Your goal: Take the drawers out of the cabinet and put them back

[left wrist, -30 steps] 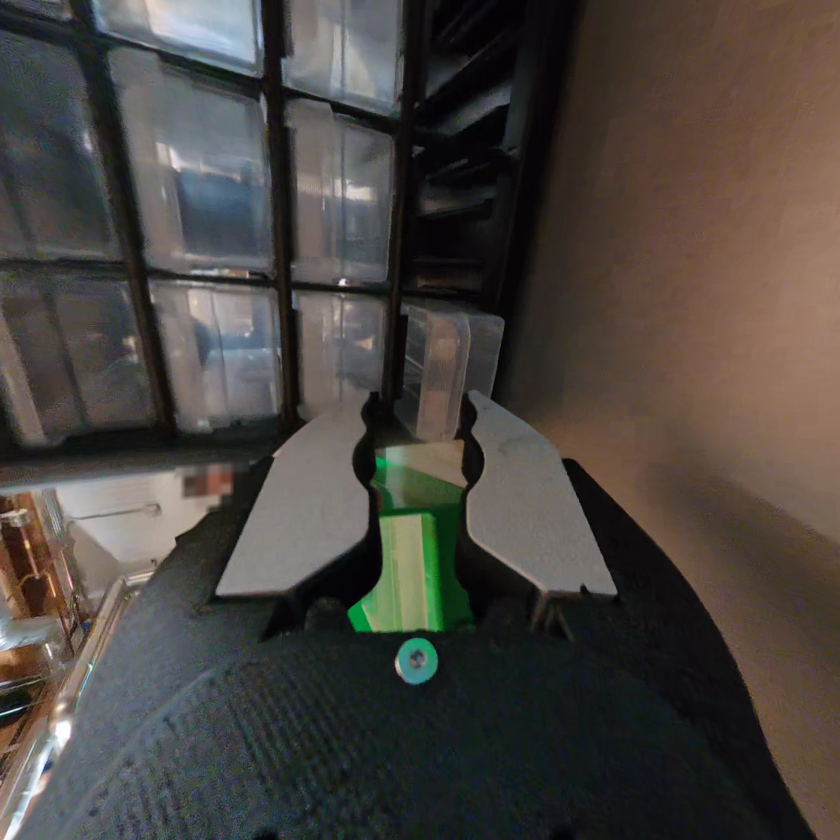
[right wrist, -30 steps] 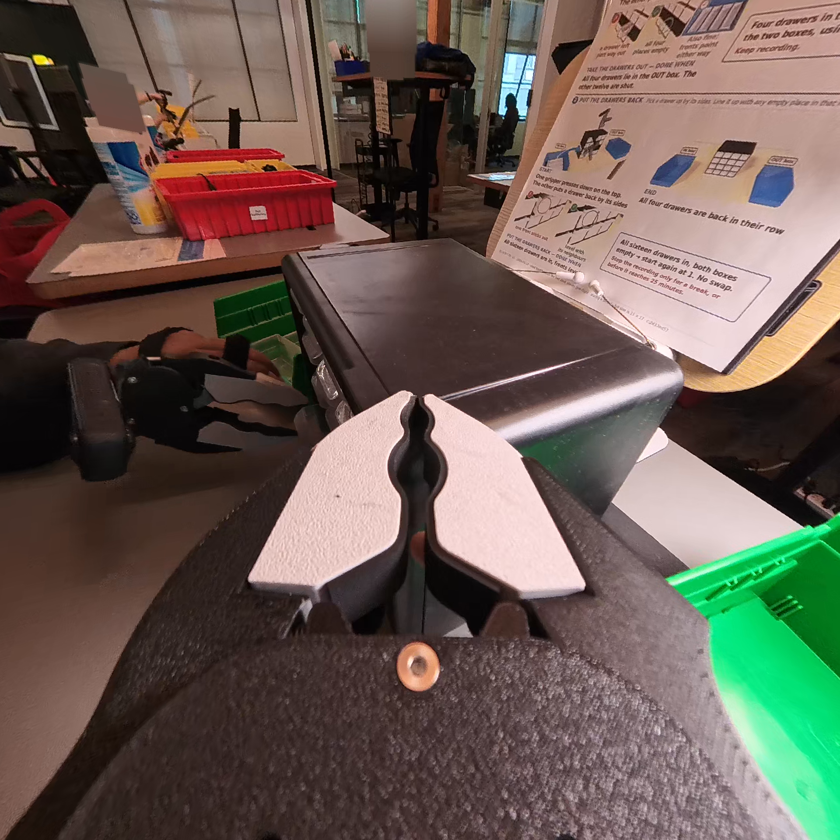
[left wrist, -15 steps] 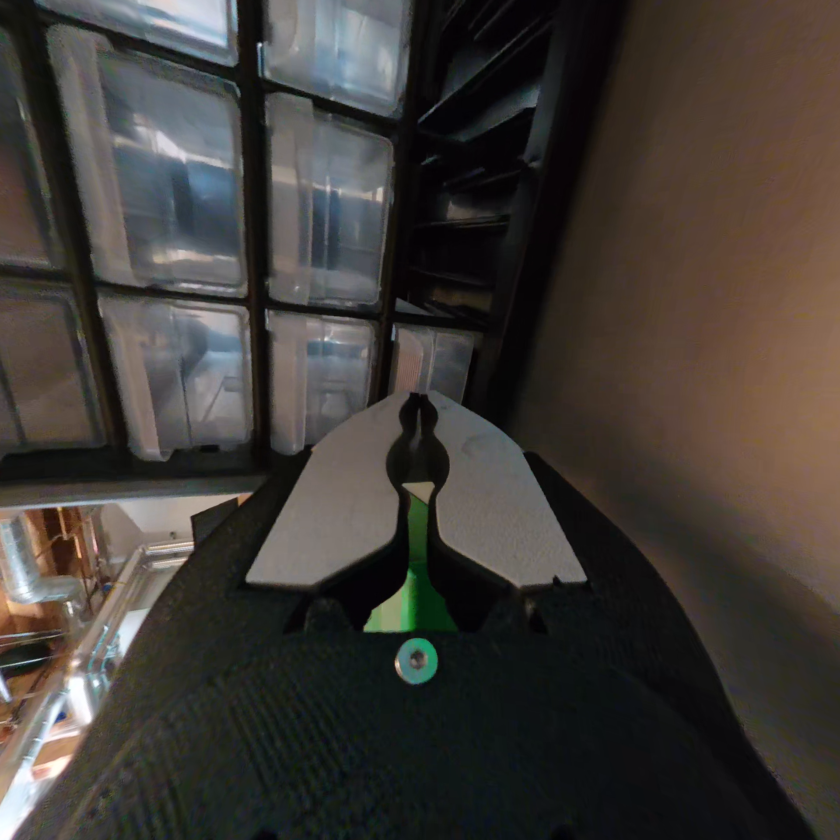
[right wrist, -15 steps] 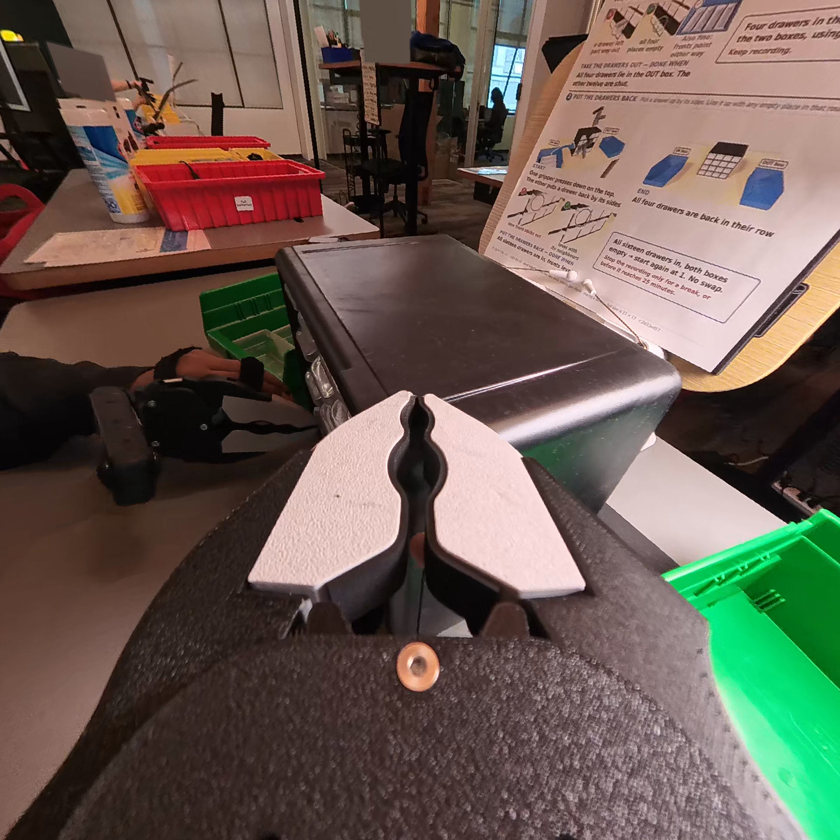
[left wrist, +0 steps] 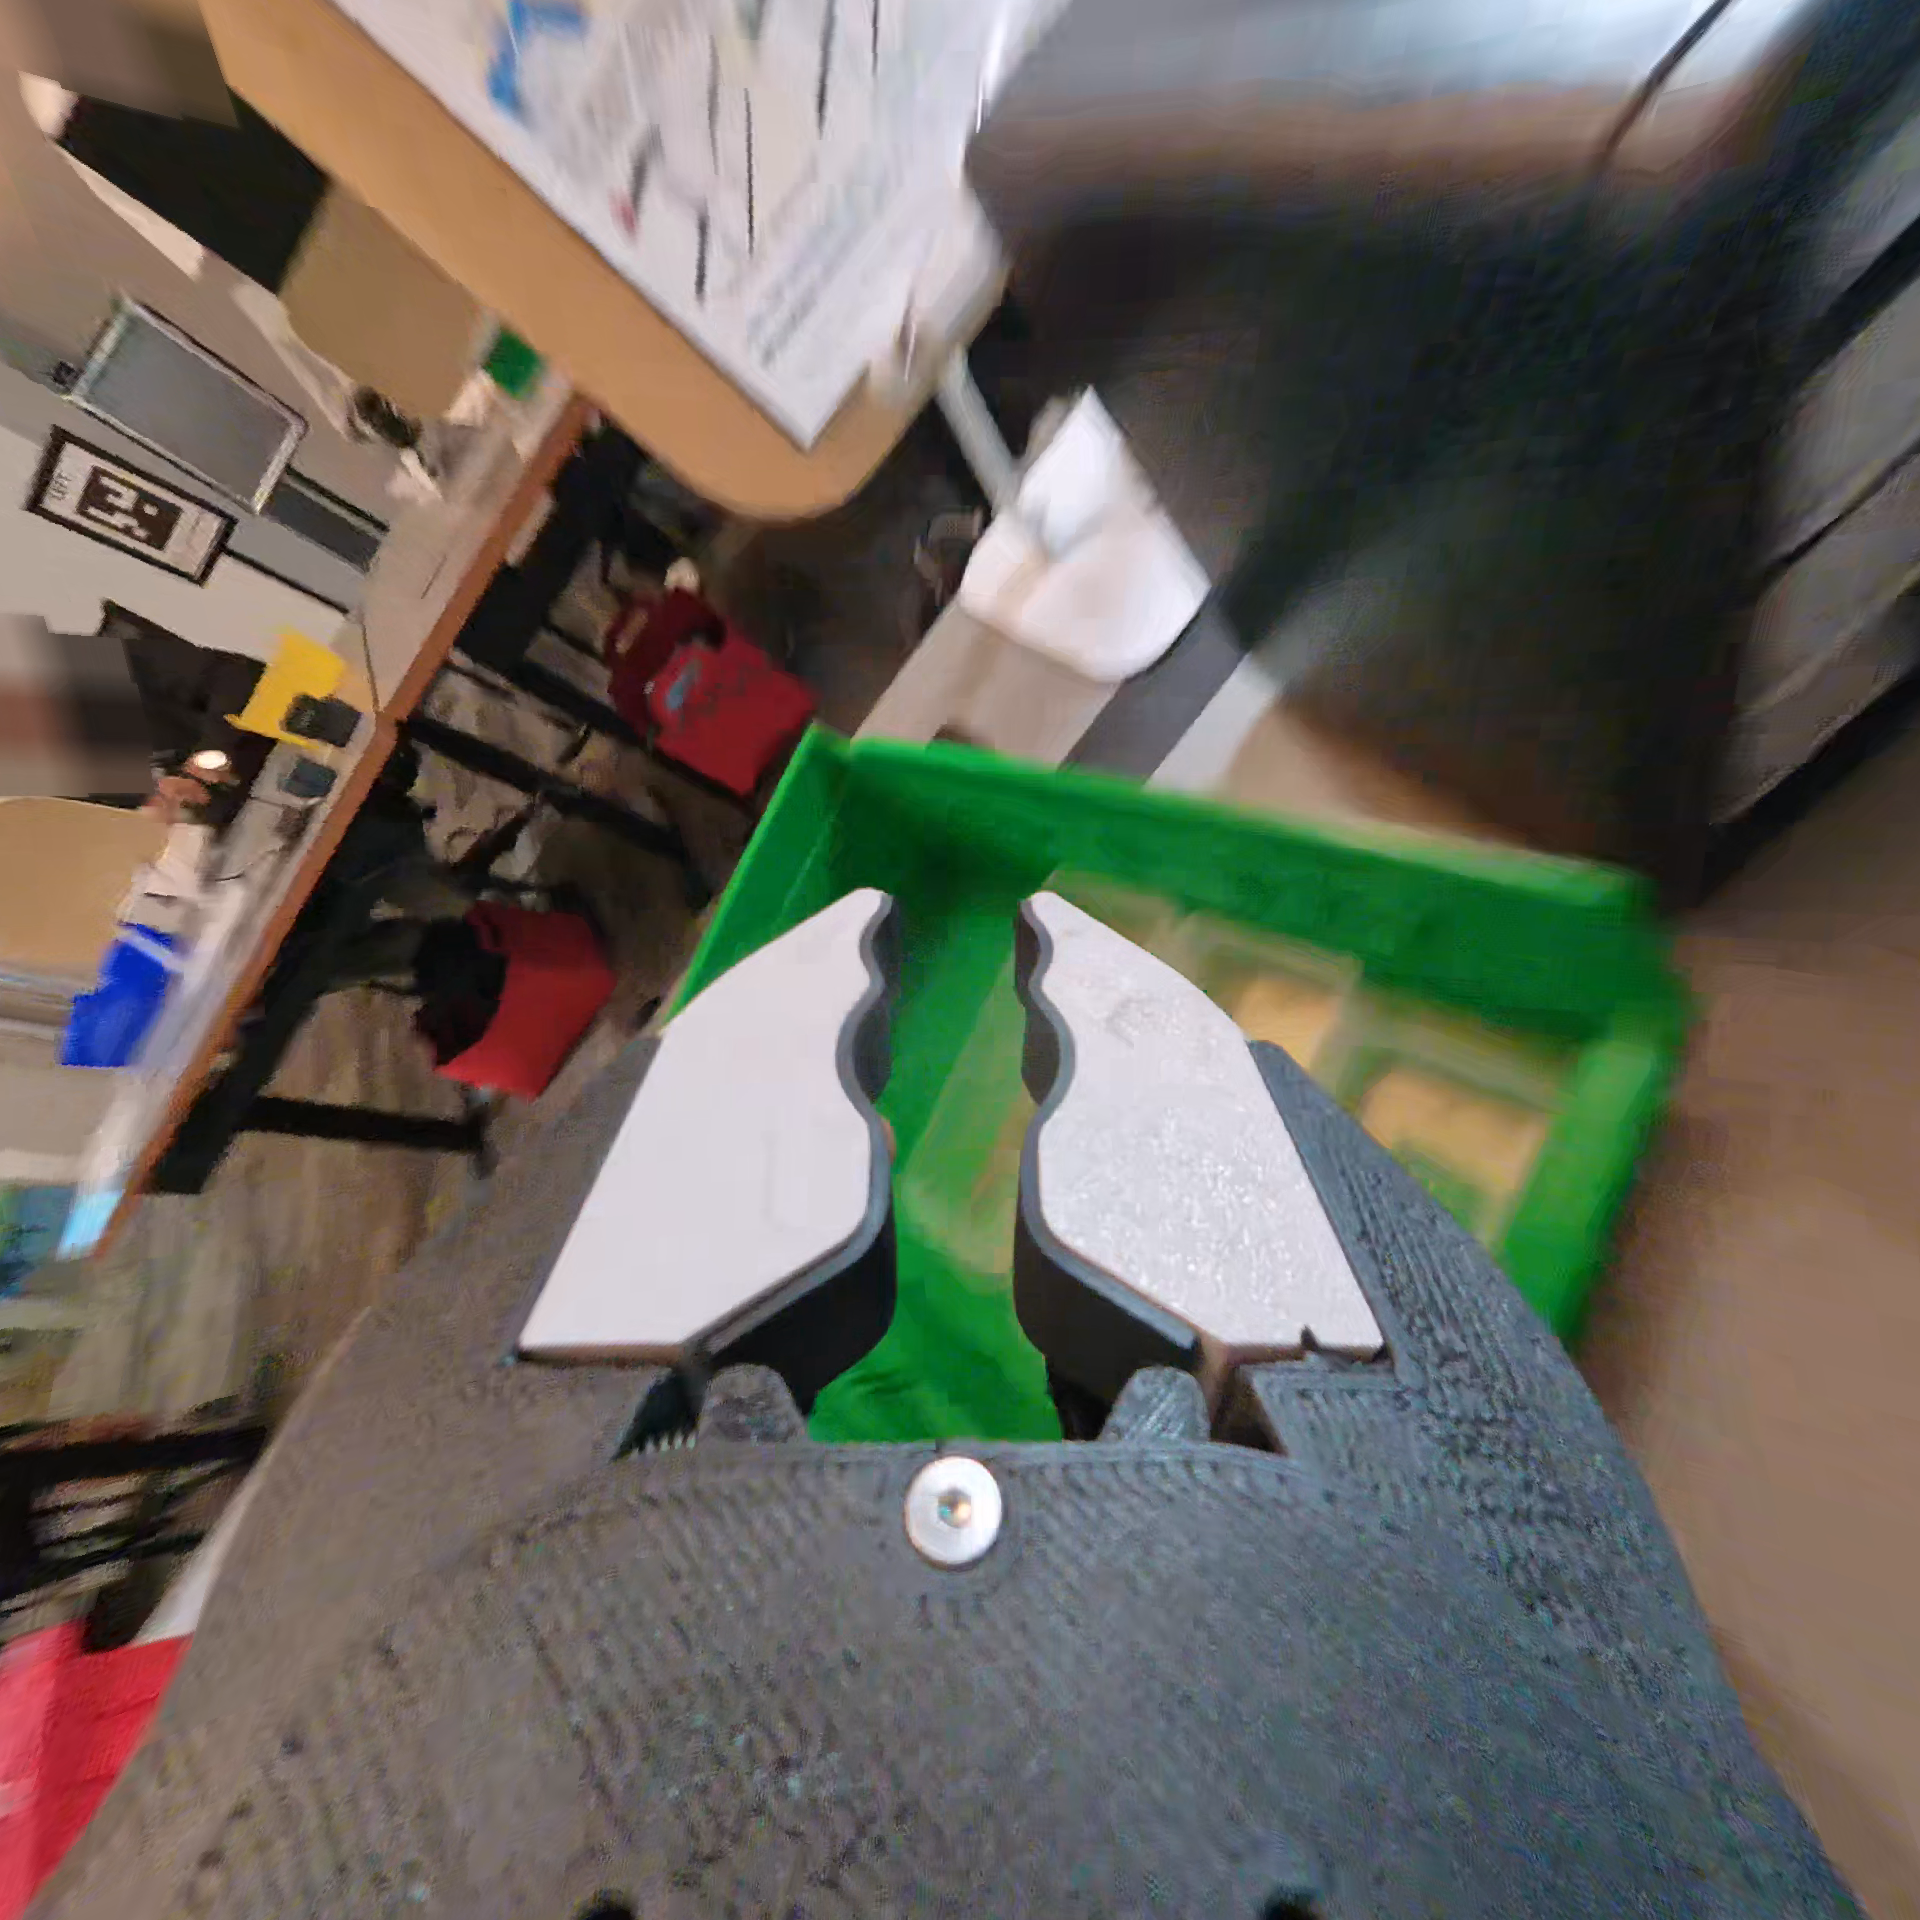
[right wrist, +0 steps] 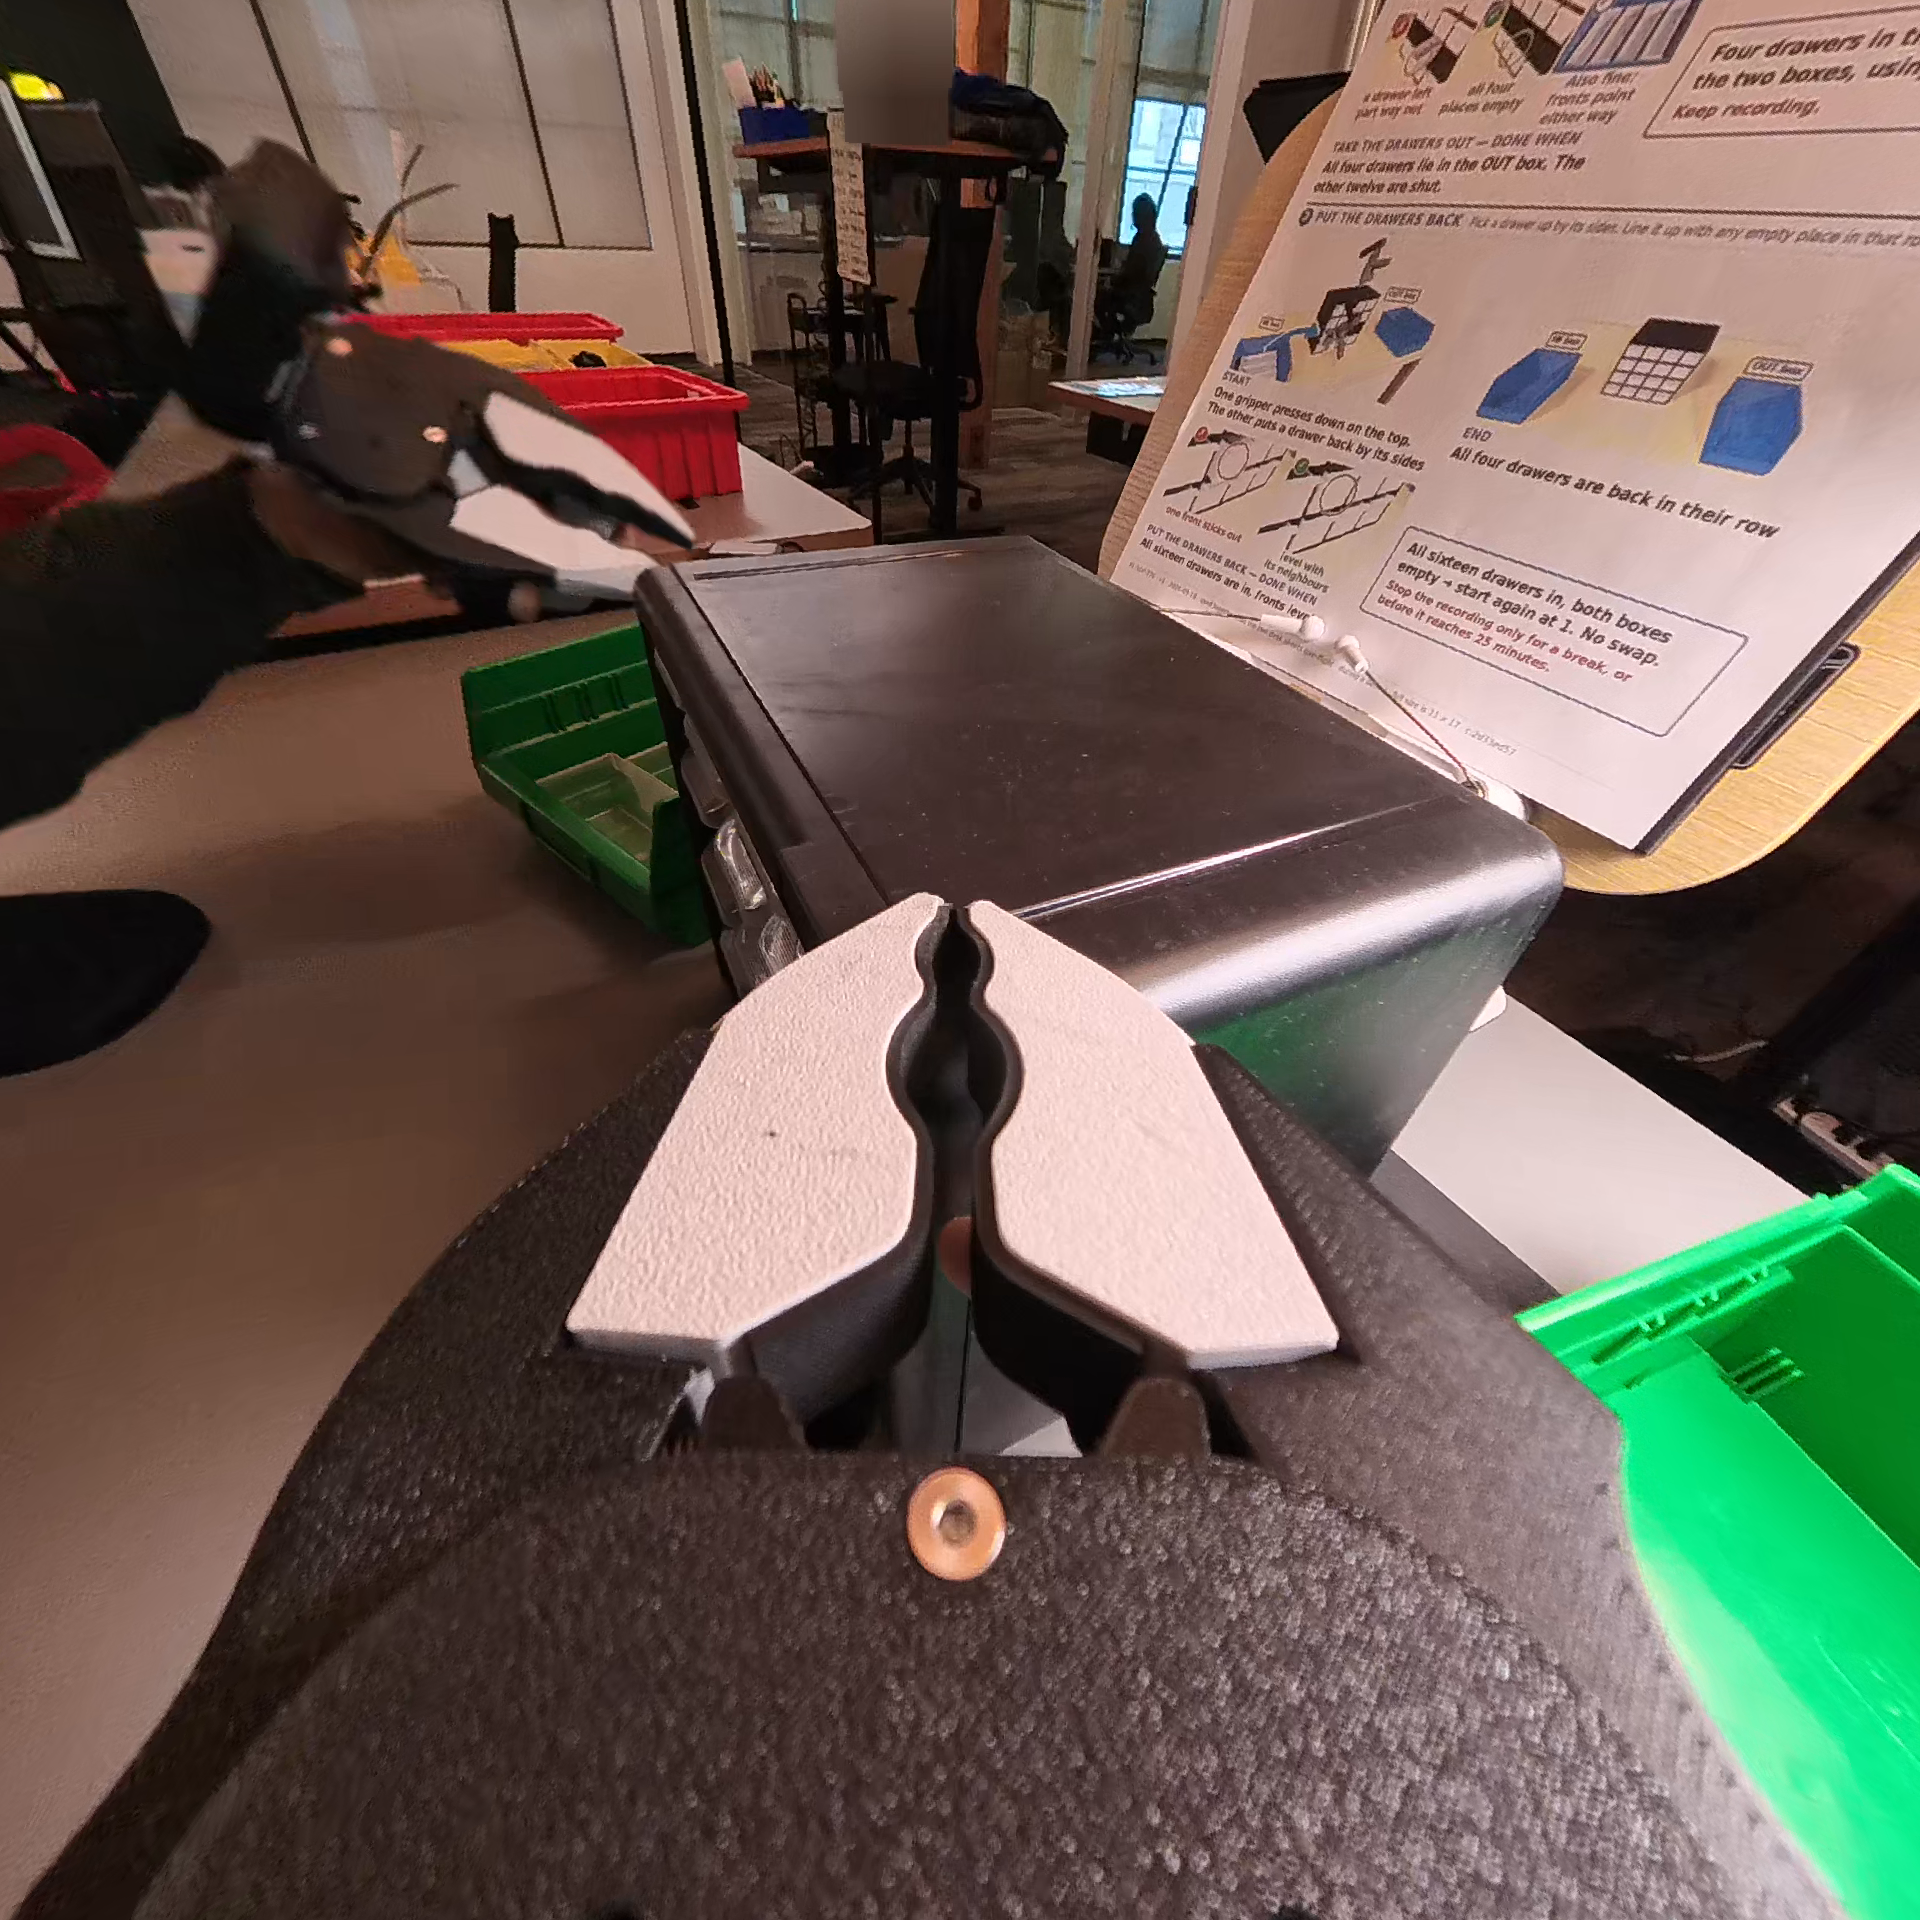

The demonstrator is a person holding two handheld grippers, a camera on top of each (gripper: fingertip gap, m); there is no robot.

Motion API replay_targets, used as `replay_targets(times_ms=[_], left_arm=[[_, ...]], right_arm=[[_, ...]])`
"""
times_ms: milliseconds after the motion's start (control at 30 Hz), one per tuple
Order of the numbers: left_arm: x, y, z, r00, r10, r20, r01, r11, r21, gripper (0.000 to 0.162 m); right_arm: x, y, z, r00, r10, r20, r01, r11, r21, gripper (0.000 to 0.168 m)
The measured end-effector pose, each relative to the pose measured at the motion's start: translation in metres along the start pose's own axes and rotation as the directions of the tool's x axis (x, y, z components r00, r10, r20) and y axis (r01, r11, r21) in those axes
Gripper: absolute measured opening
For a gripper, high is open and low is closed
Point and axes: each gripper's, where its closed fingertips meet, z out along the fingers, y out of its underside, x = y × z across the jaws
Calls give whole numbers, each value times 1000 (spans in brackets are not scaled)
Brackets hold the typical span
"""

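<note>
Left hand-held gripper (left wrist: 948,935) now spread, lifted from cabinet (right wrist: 1039,727) toward green bin (left wrist: 1351,914), right hand-held gripper (right wrist: 954,920) pressed together.

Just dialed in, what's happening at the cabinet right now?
A person works two handheld grippers at a black drawer cabinet. The right gripper is shut, its tips at the cabinet's near top edge; contact can't be confirmed. The left gripper is open and empty, raised and pointing at the green bin beside the cabinet, which holds clear drawers. A second green bin sits on the other side.
</note>
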Motion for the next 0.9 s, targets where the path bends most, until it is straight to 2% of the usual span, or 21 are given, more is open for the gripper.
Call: replay_targets(times_ms=[67,133,267,400,500,633,700,767,900], left_arm=[[-24,34,17,984,175,-43,-179,970,-162,22],[-32,72,32,942,292,-168,-330,898,-290,22],[-30,137,43,777,458,-432,-616,692,-375,24],[-30,171,46,537,593,-600,-841,436,-322,28],[-34,182,54,351,668,-656,-936,262,-235,32],[-32,189,70,174,702,-691,-985,117,-130,39],[-27,195,74,125,688,-714,-992,82,-95,36],[-25,201,77,119,669,-734,-993,77,-91,31],[-16,204,76,159,661,-733,-986,144,-84,14]], right_arm=[[0,0,0,1000,-1,-1,1,1000,-1,0],[0,0,0,1000,-3,-4,3,1000,-4,0],[0,0,0,1000,-10,-12,10,1000,-6,0],[0,0,0,1000,-4,3,4,1000,6,0],[0,0,0,1000,10,24,-10,1000,21,0],[-1,0,-1,999,14,38,-15,999,35,0],[-1,0,-1,999,10,39,-12,999,37,0],[-1,0,-1,999,7,42,-9,999,39,0],[-1,-1,-1,998,14,59,-17,999,52,0]])
